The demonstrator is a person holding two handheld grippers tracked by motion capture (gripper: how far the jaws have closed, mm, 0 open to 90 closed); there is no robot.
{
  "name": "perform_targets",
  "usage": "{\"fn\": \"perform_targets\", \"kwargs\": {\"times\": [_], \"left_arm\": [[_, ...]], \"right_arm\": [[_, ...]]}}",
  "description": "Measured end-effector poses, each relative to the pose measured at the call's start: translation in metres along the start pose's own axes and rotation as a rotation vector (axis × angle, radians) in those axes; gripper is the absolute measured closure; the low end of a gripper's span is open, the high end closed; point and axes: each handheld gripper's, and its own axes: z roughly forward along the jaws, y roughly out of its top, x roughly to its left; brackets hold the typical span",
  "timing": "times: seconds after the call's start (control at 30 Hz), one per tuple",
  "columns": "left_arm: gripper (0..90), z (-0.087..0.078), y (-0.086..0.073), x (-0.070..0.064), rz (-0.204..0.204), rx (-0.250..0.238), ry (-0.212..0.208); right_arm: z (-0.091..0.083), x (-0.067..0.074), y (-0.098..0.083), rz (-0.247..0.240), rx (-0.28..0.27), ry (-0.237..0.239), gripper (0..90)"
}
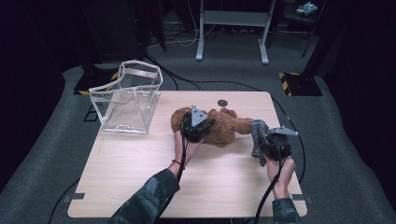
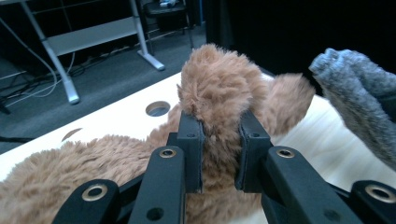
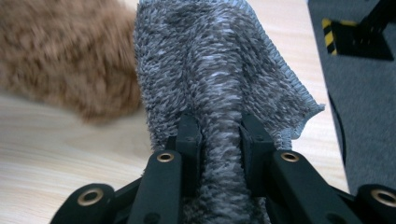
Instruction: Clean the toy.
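Observation:
A brown plush bear (image 1: 219,127) lies across the middle of the light wooden table (image 1: 140,163). My left gripper (image 1: 198,125) is shut on a furry limb of the bear (image 2: 219,100), which bulges up between the pads. A grey knitted cloth (image 1: 258,135) hangs at the bear's right end. My right gripper (image 1: 274,145) is shut on that cloth (image 3: 219,84), pinching a thick fold of it. The bear's fur (image 3: 65,51) shows blurred behind the cloth in the right gripper view. The grey cloth (image 2: 359,102) also appears at the right of the left gripper view.
A clear plastic bag with white trim (image 1: 128,98) stands open at the table's far left corner. A round hole (image 1: 222,102) sits near the far edge. Cables trail over the grey carpet, and desk legs (image 1: 201,46) stand behind.

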Motion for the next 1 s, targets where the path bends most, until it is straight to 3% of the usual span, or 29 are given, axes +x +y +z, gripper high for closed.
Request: {"fn": "perform_targets", "kwargs": {"times": [0.03, 0.07, 0.17, 0.33, 0.5, 0.77, 0.9, 1.0], "left_arm": [[75.3, 0.000, 0.000, 0.000, 0.000, 0.000, 0.000], [75.3, -0.004, 0.002, 0.002, -0.033, -0.005, -0.015], [75.2, -0.002, -0.001, 0.007, -0.058, 0.021, -0.004], [74.2, 0.010, -0.009, 0.021, -0.105, 0.088, 0.031], [73.9, 0.009, -0.017, 0.035, -0.136, 0.101, 0.034], [73.7, 0.009, -0.017, 0.038, -0.146, 0.095, 0.031], [74.0, 0.007, -0.017, 0.040, -0.162, 0.085, 0.028], [74.0, 0.005, -0.019, 0.045, -0.182, 0.080, 0.030]], "right_arm": [[0.000, 0.000, 0.000, 0.000, 0.000, 0.000, 73.3], [-0.007, 0.004, 0.004, -0.007, -0.020, 0.005, 73.3], [-0.012, 0.009, 0.009, -0.024, -0.043, 0.013, 73.3], [-0.001, 0.025, 0.017, -0.032, -0.037, 0.042, 73.5], [0.010, 0.057, 0.027, -0.037, -0.066, 0.109, 73.9], [0.018, 0.125, 0.062, -0.139, -0.098, 0.184, 74.0], [0.039, 0.148, 0.070, -0.157, -0.056, 0.206, 74.7], [0.059, 0.153, 0.066, -0.151, -0.015, 0.200, 75.3]]}}
